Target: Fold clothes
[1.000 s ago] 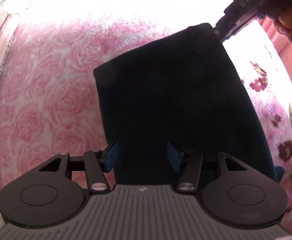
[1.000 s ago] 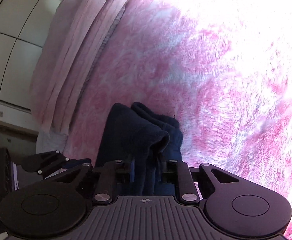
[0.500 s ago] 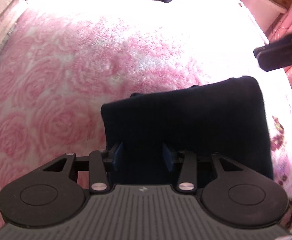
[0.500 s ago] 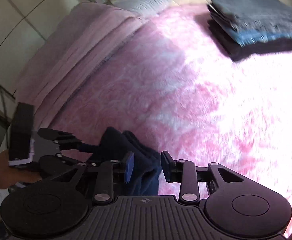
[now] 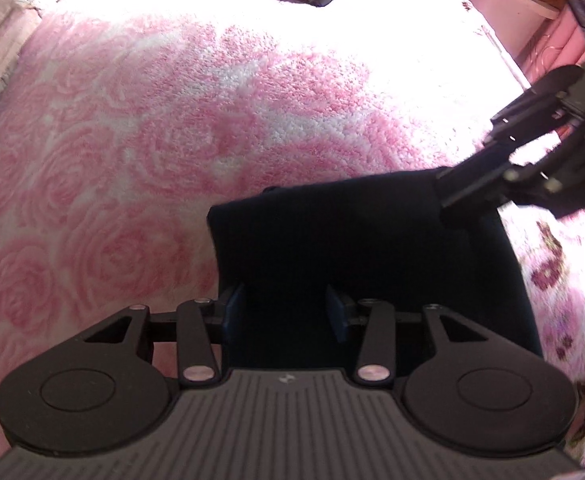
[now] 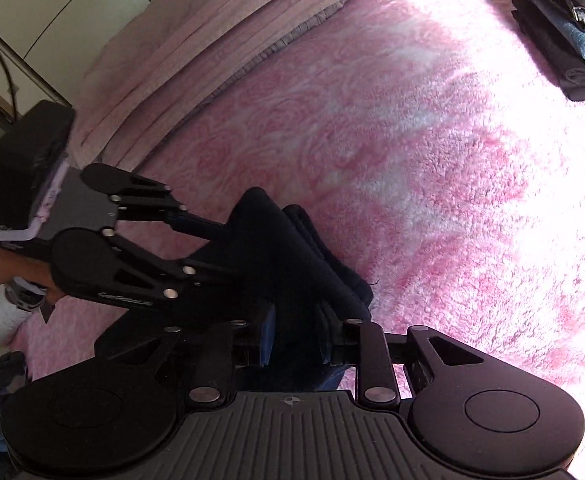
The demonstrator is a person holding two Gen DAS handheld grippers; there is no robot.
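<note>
Dark navy garment [image 5: 356,256] folded on the pink rose blanket [image 5: 196,128]. Left gripper [image 5: 283,312] and right gripper [image 6: 297,338] each pinch its edge. Folded clothes stack [image 6: 568,36] lies well apart.

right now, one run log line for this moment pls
step: folding | item: dark navy garment on pink rose blanket | left gripper: holding it | right gripper: holding it

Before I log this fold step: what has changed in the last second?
The dark garment now looks shorter and squarer in the left wrist view, its far edge nearer. The right gripper, shut on that edge a second ago and open half a second ago, is back at the far corner with cloth between its fingers. The left gripper still straddles the near edge. The folded stack came into view; the pink blanket is unchanged.
</note>
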